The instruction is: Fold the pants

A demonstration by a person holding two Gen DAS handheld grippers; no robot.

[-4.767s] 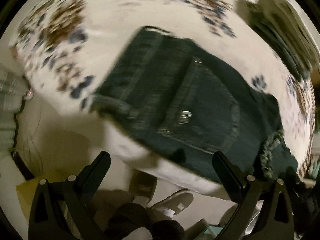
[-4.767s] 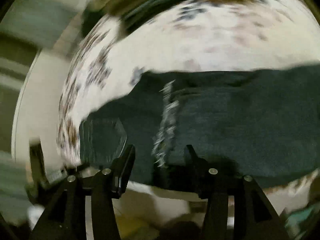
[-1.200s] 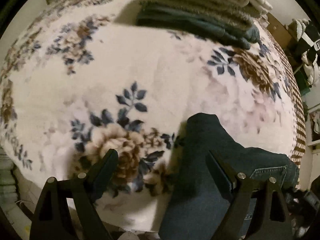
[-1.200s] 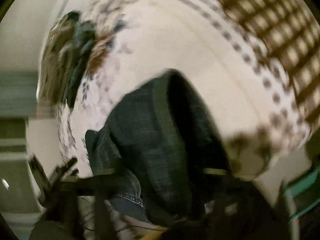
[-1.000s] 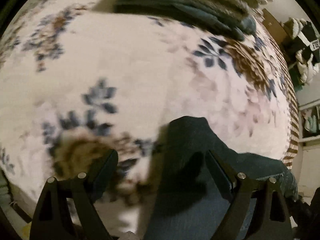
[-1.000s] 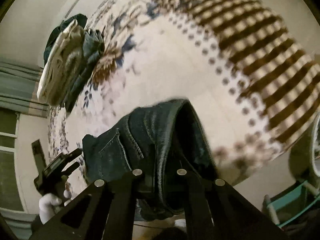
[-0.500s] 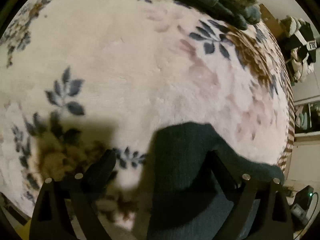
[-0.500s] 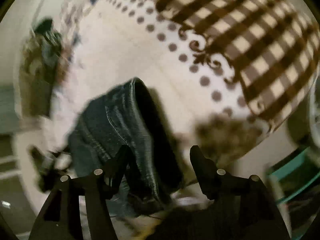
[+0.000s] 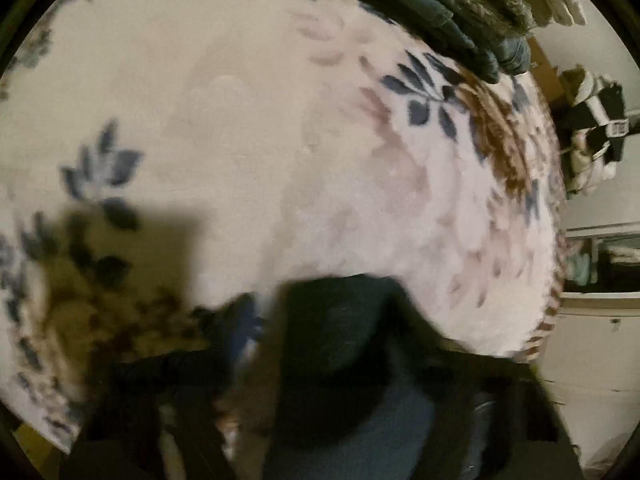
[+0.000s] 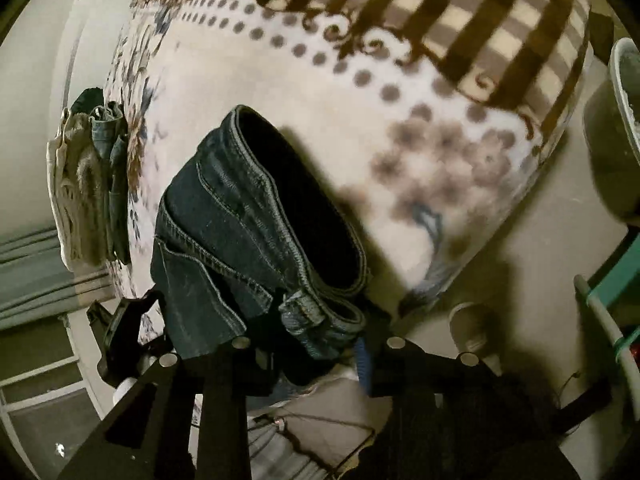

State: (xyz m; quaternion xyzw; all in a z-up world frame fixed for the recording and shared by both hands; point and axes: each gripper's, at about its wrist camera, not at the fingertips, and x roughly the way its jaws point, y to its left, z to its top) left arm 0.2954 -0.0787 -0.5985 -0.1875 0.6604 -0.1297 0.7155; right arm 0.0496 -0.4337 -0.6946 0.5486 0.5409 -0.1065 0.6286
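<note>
Dark blue jeans [image 10: 248, 236] lie folded into a thick bundle on a cream floral blanket [image 10: 256, 92], near its front edge. In the right wrist view the waistband with a belt loop faces me. My right gripper [image 10: 316, 344] is open, its fingers on either side of the bundle's near end. The left gripper shows as a black shape [image 10: 124, 332] at the bundle's left. In the blurred left wrist view the jeans [image 9: 344, 344] fill the lower middle. My left gripper [image 9: 332, 360] is a dark smear around them, its jaws unclear.
A stack of folded clothes [image 9: 472, 12] sits at the far edge of the blanket [image 9: 240, 120], also seen in the right wrist view [image 10: 88, 184]. The blanket has a brown checked border [image 10: 460, 20]. A grey shoe [image 10: 472, 328] and a teal object [image 10: 616, 276] are on the floor.
My right gripper opened from shut on the jeans' waistband and now brackets the bundle's end. My left gripper pushed forward and low over the blanket; its view is now blurred.
</note>
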